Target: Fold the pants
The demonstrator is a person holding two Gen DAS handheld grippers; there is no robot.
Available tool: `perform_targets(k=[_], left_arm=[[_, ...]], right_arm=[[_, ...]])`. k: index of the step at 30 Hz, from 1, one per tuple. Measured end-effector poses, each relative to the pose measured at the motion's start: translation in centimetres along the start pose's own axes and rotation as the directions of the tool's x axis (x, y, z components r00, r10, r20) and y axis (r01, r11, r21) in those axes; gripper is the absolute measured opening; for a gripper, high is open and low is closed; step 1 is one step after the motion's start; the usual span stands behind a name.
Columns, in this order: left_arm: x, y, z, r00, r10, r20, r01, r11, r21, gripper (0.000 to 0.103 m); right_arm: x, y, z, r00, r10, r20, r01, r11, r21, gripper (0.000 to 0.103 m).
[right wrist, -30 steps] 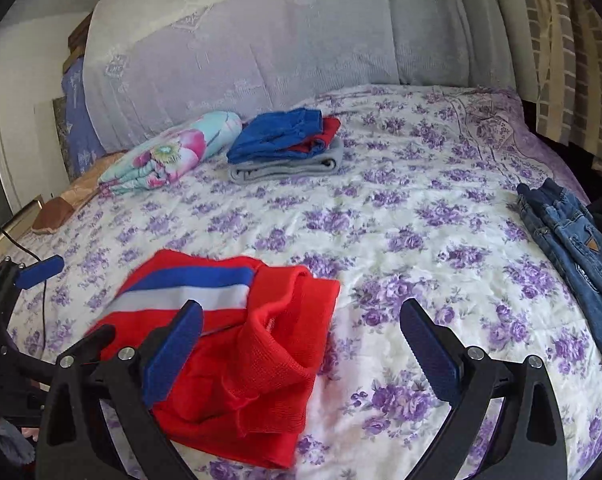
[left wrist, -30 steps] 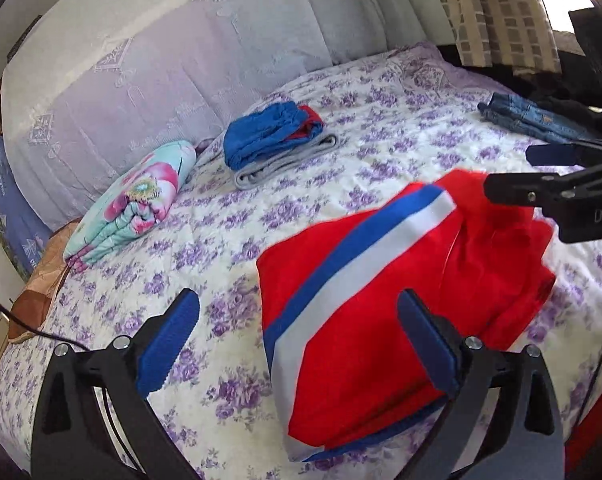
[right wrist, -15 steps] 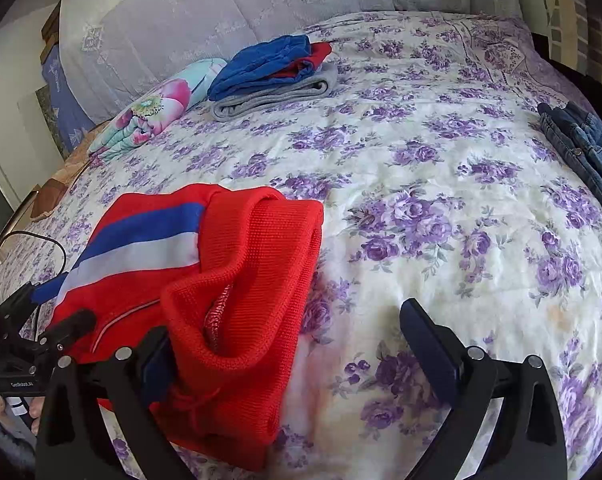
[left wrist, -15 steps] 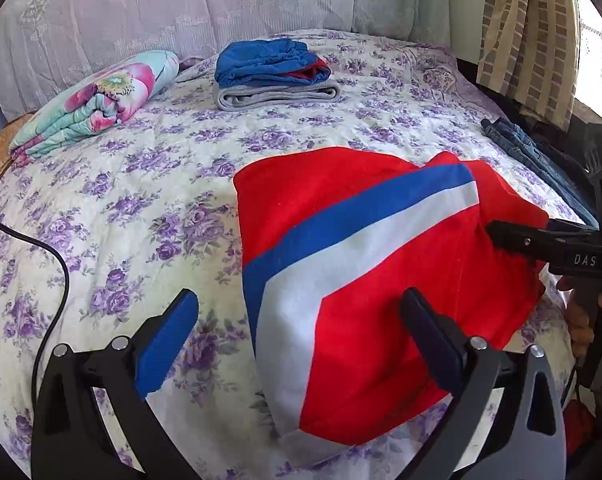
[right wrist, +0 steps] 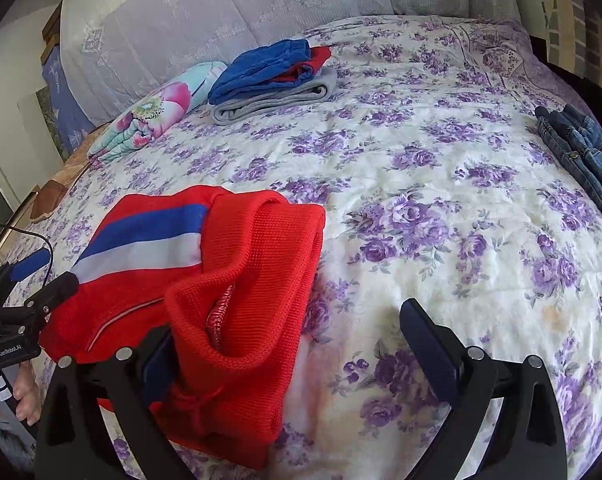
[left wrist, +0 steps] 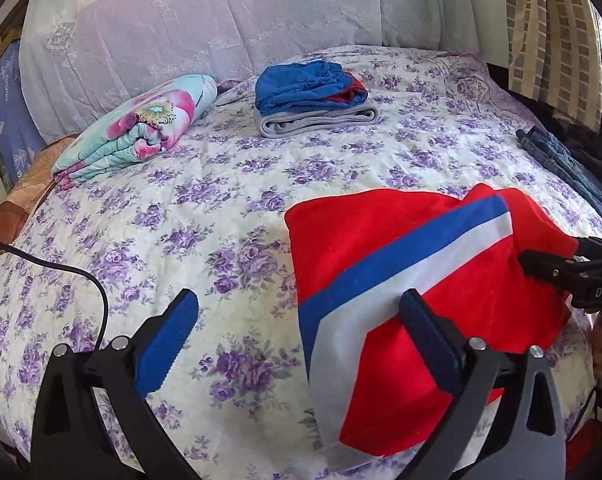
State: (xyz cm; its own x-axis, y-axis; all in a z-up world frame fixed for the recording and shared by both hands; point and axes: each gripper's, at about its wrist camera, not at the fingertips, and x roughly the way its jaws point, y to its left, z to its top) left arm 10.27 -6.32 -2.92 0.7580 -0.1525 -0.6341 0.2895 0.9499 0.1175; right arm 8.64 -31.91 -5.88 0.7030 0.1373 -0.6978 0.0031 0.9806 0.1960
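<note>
Red pants (left wrist: 413,280) with a blue and white side stripe lie folded on the flowered bed cover. My left gripper (left wrist: 299,340) is open just above their left edge, its right finger over the stripe. In the right wrist view the ribbed red waistband (right wrist: 245,280) bulges up at the near end of the pants. My right gripper (right wrist: 293,352) is open there; its left finger is partly hidden behind the waistband and its right finger hangs over bare cover. Each gripper shows in the other's view: the right gripper (left wrist: 561,268) and the left gripper (right wrist: 29,276).
A stack of folded blue, red and grey clothes (left wrist: 313,96) sits at the back of the bed, beside a folded floral blanket (left wrist: 141,128). Blue jeans (right wrist: 581,152) lie at the right edge. A black cable (left wrist: 81,276) crosses the left side. A hand (right wrist: 21,396) holds the left gripper.
Both grippers stay open. The right gripper has come down and in close to the waistband, which now covers its left finger. The left wrist view has shifted, so the pants sit further right.
</note>
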Motion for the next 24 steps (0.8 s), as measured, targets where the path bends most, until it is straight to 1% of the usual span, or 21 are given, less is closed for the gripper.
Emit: perform_targets(k=[5,8,10,13,14,16,17,18,19,20,21,23,24], left_arm=[[0.1,0.0,0.3,1.0,0.015,0.001,-0.015,1.0,0.01,0.099],[0.3,0.0,0.6,1.0,0.022,0.0,-0.022,1.0,0.014,0.099],[0.4,0.1,0.8,1.0,0.025,0.001,-0.025,1.0,0.016,0.099],[1.0,0.1,1.4,1.0,0.024,-0.003,-0.024,0.999,0.024,0.099],[1.4,0.1,1.6,1.0,0.021,-0.013,-0.021,0.999,0.025,0.099],[2.4,0.0,1.8,0.999,0.009,-0.047,-0.008,1.0,0.022,0.099],[3.0,0.0,1.8,0.998,-0.004,-0.064,0.005,1.0,0.016,0.099],[3.5,0.1,1.8,0.997,-0.019,-0.079,0.02,1.0,0.005,0.099],[4.0,0.3,1.6,0.995,-0.033,-0.093,0.033,0.999,-0.008,0.099],[4.3,0.4,1.6,0.993,-0.055,-0.104,0.053,0.998,-0.02,0.099],[4.4,0.7,1.5,0.991,-0.074,-0.109,0.071,0.997,-0.032,0.099],[4.1,1.0,1.5,0.99,-0.083,-0.112,0.078,0.996,-0.046,0.099],[3.8,1.3,1.5,0.991,-0.079,-0.109,0.074,0.996,-0.05,0.099]], right_arm=[[-1.2,0.4,0.2,0.999,-0.019,0.043,0.02,1.0,-0.019,0.099],[-2.8,1.5,0.2,0.994,-0.035,0.103,0.043,0.997,-0.071,0.099],[-4.0,2.5,0.3,0.99,-0.013,0.139,0.029,0.993,-0.114,0.099],[-5.9,4.8,0.3,0.98,0.07,0.187,-0.028,0.976,-0.215,0.099],[-6.1,5.7,0.1,0.98,0.094,0.178,-0.046,0.965,-0.259,0.099],[-5.3,7.1,-0.2,0.986,0.117,0.115,-0.074,0.943,-0.325,0.099],[-4.6,7.2,-0.5,0.991,0.103,0.088,-0.068,0.94,-0.335,0.1],[-3.5,7.2,-0.6,0.996,0.06,0.061,-0.036,0.94,-0.338,0.1],[-2.5,6.9,-0.8,0.999,0.028,0.025,-0.018,0.941,-0.338,0.1],[-1.5,6.3,-1.0,0.999,0.035,-0.015,-0.038,0.947,-0.319,0.1],[-1.2,5.5,-1.0,0.997,0.066,-0.032,-0.073,0.957,-0.281,0.1],[-1.9,4.6,-0.9,0.995,0.101,-0.021,-0.103,0.966,-0.238,0.1],[-2.7,4.0,-0.5,0.992,0.127,-0.002,-0.125,0.969,-0.212,0.1]])
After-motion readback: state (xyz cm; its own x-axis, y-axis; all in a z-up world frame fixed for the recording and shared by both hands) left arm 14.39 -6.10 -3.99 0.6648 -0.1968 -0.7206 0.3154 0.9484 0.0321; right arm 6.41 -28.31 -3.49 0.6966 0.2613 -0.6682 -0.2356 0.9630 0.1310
